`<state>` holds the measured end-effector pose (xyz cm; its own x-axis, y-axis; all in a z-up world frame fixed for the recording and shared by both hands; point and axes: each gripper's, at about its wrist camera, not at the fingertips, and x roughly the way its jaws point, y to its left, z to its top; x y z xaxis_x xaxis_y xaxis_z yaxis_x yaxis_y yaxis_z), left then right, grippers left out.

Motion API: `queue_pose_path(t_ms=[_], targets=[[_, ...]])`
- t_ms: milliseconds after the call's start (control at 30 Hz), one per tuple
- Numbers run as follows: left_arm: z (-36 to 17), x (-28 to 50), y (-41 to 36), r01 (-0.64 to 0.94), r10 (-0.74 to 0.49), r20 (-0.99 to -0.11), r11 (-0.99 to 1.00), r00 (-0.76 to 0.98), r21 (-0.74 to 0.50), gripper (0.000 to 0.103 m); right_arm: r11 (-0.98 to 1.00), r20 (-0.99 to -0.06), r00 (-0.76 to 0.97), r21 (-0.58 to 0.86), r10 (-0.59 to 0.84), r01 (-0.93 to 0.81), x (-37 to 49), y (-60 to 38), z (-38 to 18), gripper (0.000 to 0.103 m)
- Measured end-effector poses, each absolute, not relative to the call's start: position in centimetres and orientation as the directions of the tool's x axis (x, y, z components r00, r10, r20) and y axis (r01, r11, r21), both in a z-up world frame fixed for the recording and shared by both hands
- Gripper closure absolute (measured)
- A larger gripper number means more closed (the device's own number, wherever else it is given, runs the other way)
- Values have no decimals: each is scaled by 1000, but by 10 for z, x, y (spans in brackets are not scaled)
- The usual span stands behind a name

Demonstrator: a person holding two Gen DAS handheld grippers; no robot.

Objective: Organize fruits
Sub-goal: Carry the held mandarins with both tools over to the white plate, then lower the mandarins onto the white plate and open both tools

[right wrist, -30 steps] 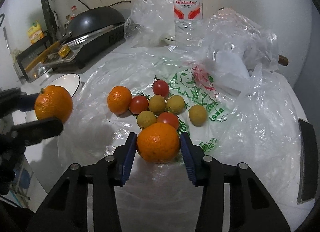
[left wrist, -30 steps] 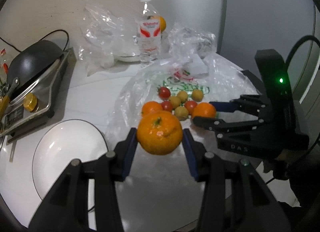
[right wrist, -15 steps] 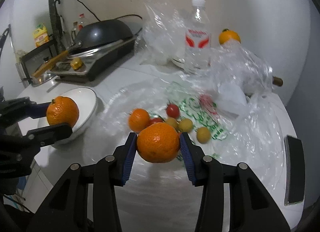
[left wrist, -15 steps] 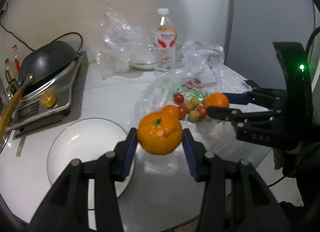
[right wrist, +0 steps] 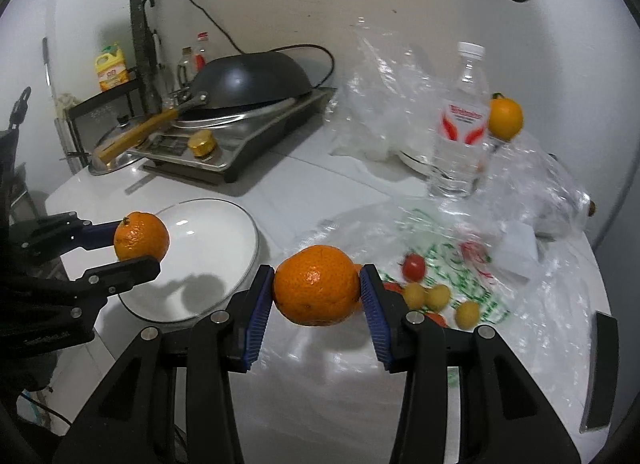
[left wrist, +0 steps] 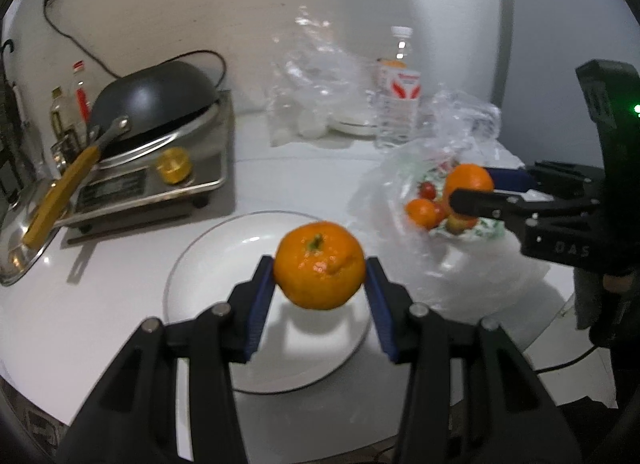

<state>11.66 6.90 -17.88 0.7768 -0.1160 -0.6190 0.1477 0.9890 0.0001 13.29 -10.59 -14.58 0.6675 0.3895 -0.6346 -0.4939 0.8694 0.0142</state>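
Orange mandarin (left wrist: 319,266): my left gripper (left wrist: 320,296) pinches it above the white plate (left wrist: 208,264).
Second mandarin (right wrist: 317,285): my right gripper (right wrist: 317,304) jaws clamp it over the plastic bag (right wrist: 560,272) on the bench (right wrist: 288,192).

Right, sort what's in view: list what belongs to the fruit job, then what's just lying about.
Job:
- orange in left tool
- orange in right tool
- white plate
- small fruits on the plastic bag

Lying about:
- wok
- stove
- water bottle
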Motion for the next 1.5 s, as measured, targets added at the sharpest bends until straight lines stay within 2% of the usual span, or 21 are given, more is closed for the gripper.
queue_pose_path(t_ms=[400, 800, 900, 1300, 1500], targets=[[-198, 126, 116, 57, -28, -629, 998, 777, 26, 57, 835, -645, 639, -1, 420, -550, 138, -63, -146, 56], [-217, 141, 142, 18, 0, -653, 1000, 757, 22, 57, 807, -652, 609, 7, 452, -591, 146, -28, -150, 56], [-222, 147, 141, 9, 37, -663, 998, 747, 66, 57, 804, -655, 602, 14, 456, -594, 149, -24, -153, 56], [-235, 165, 143, 42, -9, -703, 999, 711, 30, 56, 796, -675, 577, 25, 460, -605, 165, -8, -165, 56], [-235, 165, 144, 41, -22, -696, 999, 717, 10, 55, 785, -682, 562, 28, 468, -619, 174, 2, -169, 56]])
